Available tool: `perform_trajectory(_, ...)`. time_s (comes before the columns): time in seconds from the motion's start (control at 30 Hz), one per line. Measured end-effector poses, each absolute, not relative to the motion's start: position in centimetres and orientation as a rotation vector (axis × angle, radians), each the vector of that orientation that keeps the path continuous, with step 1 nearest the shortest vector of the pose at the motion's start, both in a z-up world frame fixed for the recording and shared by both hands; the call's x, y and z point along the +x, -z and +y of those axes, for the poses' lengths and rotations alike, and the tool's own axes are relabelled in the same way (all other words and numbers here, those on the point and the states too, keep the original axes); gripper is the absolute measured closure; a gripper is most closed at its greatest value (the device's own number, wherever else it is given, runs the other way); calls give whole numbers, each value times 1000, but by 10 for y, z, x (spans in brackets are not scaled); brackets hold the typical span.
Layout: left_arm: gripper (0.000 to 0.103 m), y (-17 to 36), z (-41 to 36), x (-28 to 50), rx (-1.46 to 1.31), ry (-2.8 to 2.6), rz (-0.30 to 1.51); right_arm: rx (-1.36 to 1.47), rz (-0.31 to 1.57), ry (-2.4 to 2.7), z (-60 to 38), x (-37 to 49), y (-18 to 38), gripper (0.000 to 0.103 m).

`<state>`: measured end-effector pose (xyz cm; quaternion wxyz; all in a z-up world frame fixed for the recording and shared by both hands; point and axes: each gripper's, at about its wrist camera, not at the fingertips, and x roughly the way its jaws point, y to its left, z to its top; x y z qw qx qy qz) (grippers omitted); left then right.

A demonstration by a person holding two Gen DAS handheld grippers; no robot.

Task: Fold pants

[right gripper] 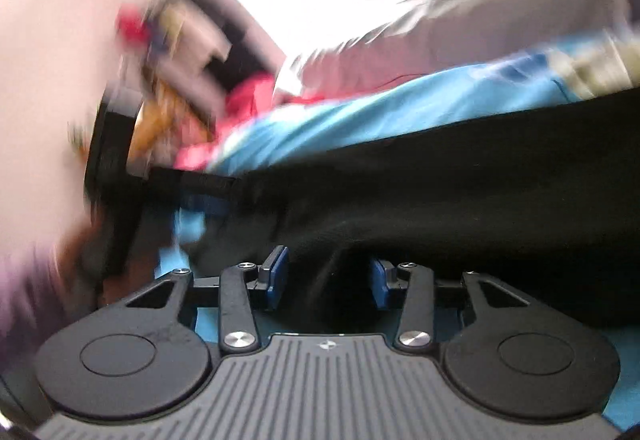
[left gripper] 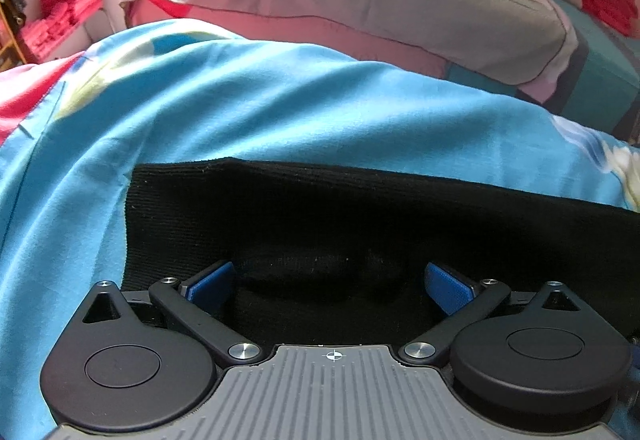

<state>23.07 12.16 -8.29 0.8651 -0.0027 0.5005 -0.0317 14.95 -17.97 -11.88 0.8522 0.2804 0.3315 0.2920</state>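
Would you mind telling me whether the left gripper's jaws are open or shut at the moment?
Open: the left gripper has its blue pads spread wide apart over the black pants.

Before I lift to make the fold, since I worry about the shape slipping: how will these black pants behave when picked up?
The black pants look like a soft ribbed knit, so they will probably drape limply. They bunch between the open left gripper pads, suggesting little stiffness. On the smooth blue sheet, they may slide if pushed.
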Motion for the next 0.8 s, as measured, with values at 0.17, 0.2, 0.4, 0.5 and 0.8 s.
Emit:
perform_trajectory(0.17, 0, 82, 124, 231, -15, 79, 1045, 607, 860, -905, -172, 156, 140, 43)
perform_trajectory(0.2, 0, 82, 124, 231, -16, 80, 1045, 619, 850, -872, -178, 162, 141, 47)
perform_trajectory(0.4, 0, 82, 123, 228, -5, 79, 1037, 828, 842, -848, -191, 180, 154, 48)
perform_trajectory(0.5, 0, 82, 123, 229, 3, 83, 1039, 521, 911, -967, -168, 163, 143, 55)
perform_trajectory(0.8, 0, 84, 116, 230, 49, 61, 1043, 448, 784, -865, -210, 145, 81, 40)
